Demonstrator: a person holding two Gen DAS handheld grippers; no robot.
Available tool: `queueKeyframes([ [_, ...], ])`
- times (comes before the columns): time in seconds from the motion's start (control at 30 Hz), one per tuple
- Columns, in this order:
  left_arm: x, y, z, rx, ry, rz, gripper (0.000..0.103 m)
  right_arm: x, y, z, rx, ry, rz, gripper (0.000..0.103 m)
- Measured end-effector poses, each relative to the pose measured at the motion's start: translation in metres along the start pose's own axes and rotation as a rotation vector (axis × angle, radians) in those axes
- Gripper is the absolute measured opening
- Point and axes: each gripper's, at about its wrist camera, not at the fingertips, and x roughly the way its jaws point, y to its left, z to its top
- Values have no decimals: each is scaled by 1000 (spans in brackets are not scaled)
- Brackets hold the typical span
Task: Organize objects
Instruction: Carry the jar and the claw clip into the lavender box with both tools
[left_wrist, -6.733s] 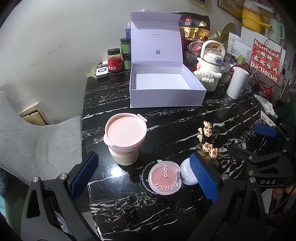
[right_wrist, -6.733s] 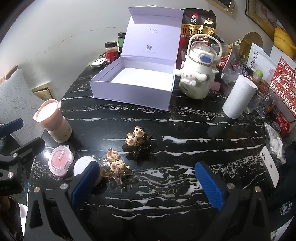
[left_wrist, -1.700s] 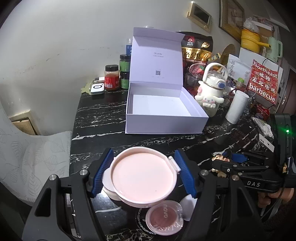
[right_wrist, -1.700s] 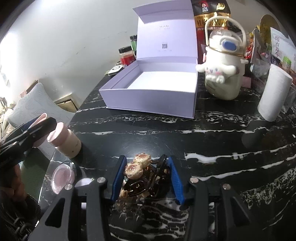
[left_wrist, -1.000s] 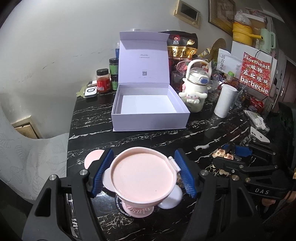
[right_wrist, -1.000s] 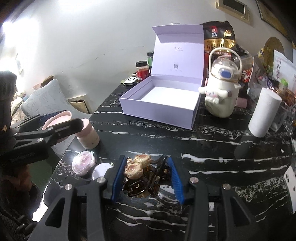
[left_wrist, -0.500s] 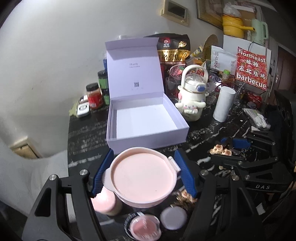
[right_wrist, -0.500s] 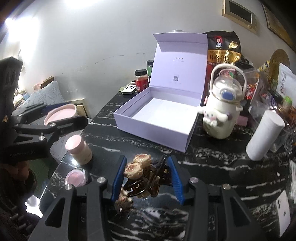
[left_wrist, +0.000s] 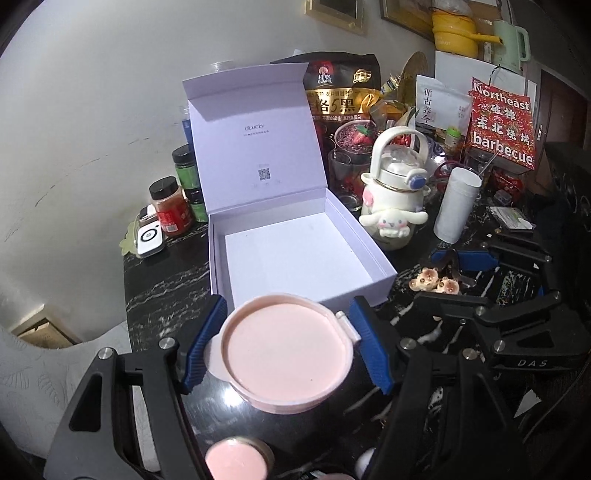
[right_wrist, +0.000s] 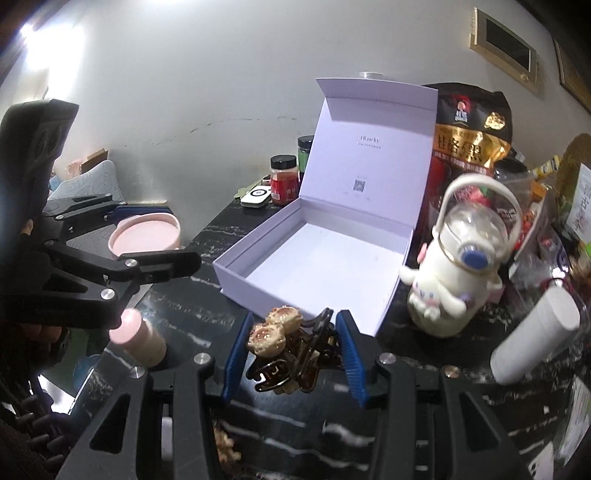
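My left gripper (left_wrist: 286, 345) is shut on a round pink compact (left_wrist: 284, 349) and holds it in the air just in front of the open lavender box (left_wrist: 295, 254). My right gripper (right_wrist: 291, 350) is shut on a brown hair claw (right_wrist: 288, 350) with two bear faces, held above the table near the box's front corner (right_wrist: 310, 295). The right gripper and claw (left_wrist: 437, 282) also show in the left wrist view, right of the box. The left gripper and pink compact (right_wrist: 146, 234) show at the left of the right wrist view. The box is empty, its lid upright.
A pink jar (right_wrist: 138, 338) stands on the black marble table (right_wrist: 184, 302). A white character kettle (right_wrist: 458, 273), a paper roll (right_wrist: 535, 339), spice jars (left_wrist: 171, 206) and snack bags (left_wrist: 341, 99) crowd the back and right. Another pink item (left_wrist: 236, 458) lies below my left gripper.
Both grippers have risen and moved toward the box with their loads. The pink compact now hangs at the box's front edge, and the hair claw is nearer its right front corner.
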Motion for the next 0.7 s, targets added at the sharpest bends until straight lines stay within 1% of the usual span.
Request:
queueKeyframes([
  [0.23,30,12,23,41,33,-20,67,24,-16,26,5,-11,-28,47],
  [0.4,49,18,37,68,47,-48,67,47,-28,37,10,-1,-48,47],
  [0.6,78,31,51,78,68,-58,67,73,-40,46,11,14,-68,47],
  [0.7,92,38,57,88,65,-46,67,87,-43,50,10,26,-79,47],
])
